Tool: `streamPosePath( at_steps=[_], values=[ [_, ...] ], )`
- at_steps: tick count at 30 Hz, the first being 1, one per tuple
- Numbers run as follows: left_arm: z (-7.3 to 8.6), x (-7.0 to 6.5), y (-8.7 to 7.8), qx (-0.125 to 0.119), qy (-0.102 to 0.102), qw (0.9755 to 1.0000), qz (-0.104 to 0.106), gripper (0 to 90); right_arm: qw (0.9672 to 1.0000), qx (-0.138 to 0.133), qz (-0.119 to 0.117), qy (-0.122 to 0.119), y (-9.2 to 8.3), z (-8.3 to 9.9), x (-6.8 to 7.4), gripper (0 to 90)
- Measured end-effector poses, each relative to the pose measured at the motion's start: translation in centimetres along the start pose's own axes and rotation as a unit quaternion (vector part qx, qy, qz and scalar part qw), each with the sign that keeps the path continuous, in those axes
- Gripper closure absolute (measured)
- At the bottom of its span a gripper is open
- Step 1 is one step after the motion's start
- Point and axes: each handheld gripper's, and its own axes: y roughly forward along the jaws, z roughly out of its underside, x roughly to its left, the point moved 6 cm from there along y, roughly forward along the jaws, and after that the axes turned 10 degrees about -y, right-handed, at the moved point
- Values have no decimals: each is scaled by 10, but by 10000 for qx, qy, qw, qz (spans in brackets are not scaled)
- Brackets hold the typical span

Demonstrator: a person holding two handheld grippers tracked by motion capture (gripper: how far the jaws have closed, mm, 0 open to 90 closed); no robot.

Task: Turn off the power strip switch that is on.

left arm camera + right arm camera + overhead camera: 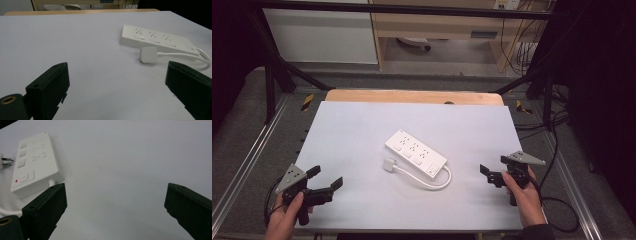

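A white power strip (416, 152) with three sockets lies at an angle in the middle of the white table top (357, 125). Its white cable (441, 183) loops round to a plug (389, 165) lying beside the strip. My left gripper (326, 177) is held at the front left, open and empty, well apart from the strip. The left gripper view has the strip (157, 41) and plug (148, 54) ahead between the wide jaws (117, 72). My right gripper (495, 165) stands open and empty at the front right. Its view (115, 192) has the strip's switch end (35, 162) at the left.
A wooden board edge (412, 96) runs along the back of the table. Black frame bars (272, 75) and metal rails (247, 155) flank the table. Loose cables (557, 130) lie on the floor to the right. A cabinet (319, 35) stands behind.
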Motion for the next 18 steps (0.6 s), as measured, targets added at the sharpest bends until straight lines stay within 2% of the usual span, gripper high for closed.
streamPosePath(
  at_steps=[10,15,18],
  values=[
    [1,-1,1,66,34,10000,-1,53,10000,45,-29,-42,11,8,6,48],
    [2,-1,2,96,76,9999,-2,54,9990,261,-221,-275,26,12,21,39],
    [2,-2,3,109,61,9999,7,54,9987,274,-210,-382,33,10,25,40]
  ],
)
